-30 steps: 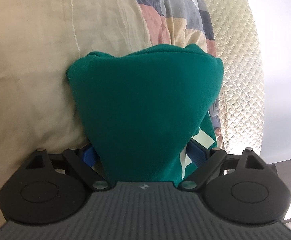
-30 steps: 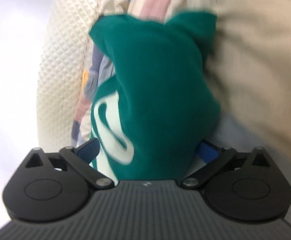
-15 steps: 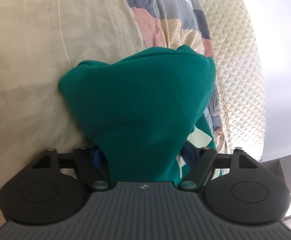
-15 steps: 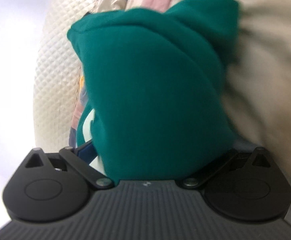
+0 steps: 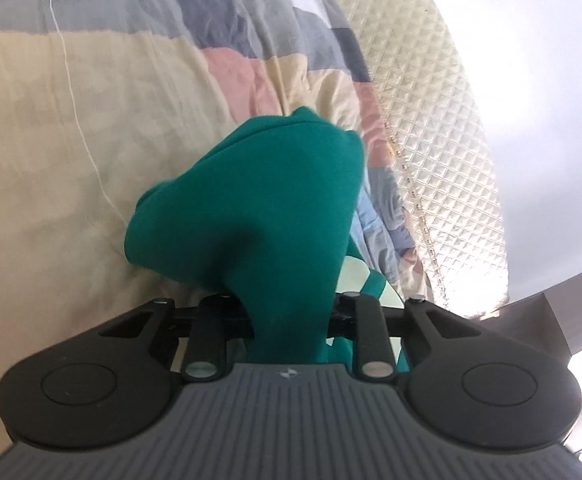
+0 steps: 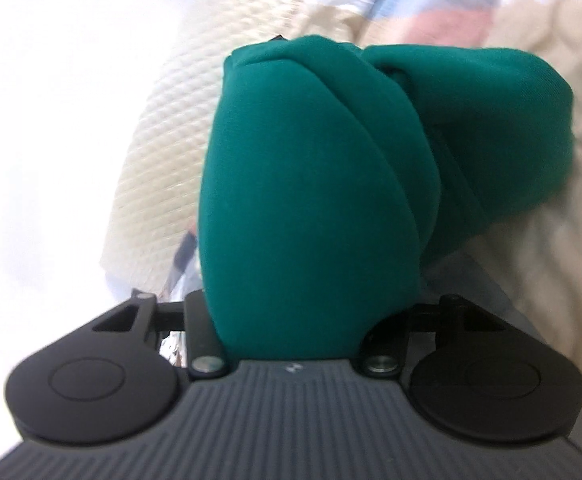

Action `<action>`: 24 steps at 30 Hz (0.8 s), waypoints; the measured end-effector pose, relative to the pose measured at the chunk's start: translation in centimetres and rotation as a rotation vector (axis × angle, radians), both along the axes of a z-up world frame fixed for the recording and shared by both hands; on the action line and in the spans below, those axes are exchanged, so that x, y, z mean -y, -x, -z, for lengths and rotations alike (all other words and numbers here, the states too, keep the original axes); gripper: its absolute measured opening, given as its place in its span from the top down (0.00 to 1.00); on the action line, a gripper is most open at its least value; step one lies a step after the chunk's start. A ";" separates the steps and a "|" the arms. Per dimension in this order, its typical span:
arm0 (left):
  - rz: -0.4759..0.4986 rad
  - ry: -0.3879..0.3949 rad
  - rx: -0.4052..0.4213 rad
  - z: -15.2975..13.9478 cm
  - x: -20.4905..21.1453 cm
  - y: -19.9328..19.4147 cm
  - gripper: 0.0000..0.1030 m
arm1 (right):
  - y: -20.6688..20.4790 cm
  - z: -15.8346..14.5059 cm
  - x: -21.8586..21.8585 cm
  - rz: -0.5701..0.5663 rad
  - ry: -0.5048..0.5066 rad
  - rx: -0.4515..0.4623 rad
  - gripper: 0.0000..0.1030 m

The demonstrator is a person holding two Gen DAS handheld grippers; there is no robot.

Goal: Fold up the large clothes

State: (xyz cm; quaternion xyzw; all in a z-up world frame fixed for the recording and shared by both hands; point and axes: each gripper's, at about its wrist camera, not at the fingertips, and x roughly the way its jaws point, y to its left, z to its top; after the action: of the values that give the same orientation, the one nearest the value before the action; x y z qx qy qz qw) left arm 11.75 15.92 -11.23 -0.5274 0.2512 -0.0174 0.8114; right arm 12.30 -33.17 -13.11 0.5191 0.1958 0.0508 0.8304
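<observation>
Two views: both look forward along a gripper's fingers at one garment on a bed.
Left wrist view: the left gripper (image 5: pixel 289 316) has its jaws closing, and a narrow neck of the thick teal-green fleece garment (image 5: pixel 267 208) is pinched between them; its fingertips are hidden by the cloth.
Garment there: it bunches in a soft, rounded mound on the beige cotton bedsheet (image 5: pixel 39 152), with a pale printed patch (image 5: pixel 361 280) showing at its lower right.
Surroundings there: a pastel patchwork quilt (image 5: pixel 259 60) lies beyond, beside a cream diamond-quilted mattress edge (image 5: pixel 443 128).
Right wrist view: the right gripper (image 6: pixel 293 320) is closing too, with a fat roll of the same teal-green fleece garment (image 6: pixel 311 184) filling the gap between its jaws; a second lobe (image 6: pixel 503 132) bulges to the right.
Task's thing: gathered up off the sheet at both ends, near the mattress edge.
Progress: judged early or mid-fold; the cloth looks bundled, not flat, so squaring, laying down and smoothing seem left.
</observation>
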 end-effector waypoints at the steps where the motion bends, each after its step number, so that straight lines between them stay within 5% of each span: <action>1: 0.006 -0.004 0.010 -0.3 -0.1 0.3 0.74 | 0.4 -0.4 -0.1 -0.005 0.002 0.009 0.50; 14: 0.146 -0.075 0.140 -8.7 3.6 1.6 0.78 | 5.6 -6.2 3.9 -0.013 0.036 0.133 0.53; 24: 0.286 -0.150 0.252 -19.3 14.1 -7.4 0.78 | 3.9 -14.1 13.5 0.034 0.068 0.229 0.53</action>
State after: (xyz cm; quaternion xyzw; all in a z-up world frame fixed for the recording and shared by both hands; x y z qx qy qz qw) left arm 19.14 1.81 8.08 -0.4180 0.2203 -0.1794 0.8629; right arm 8.41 -46.71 1.03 0.4848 0.0925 0.0888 0.8652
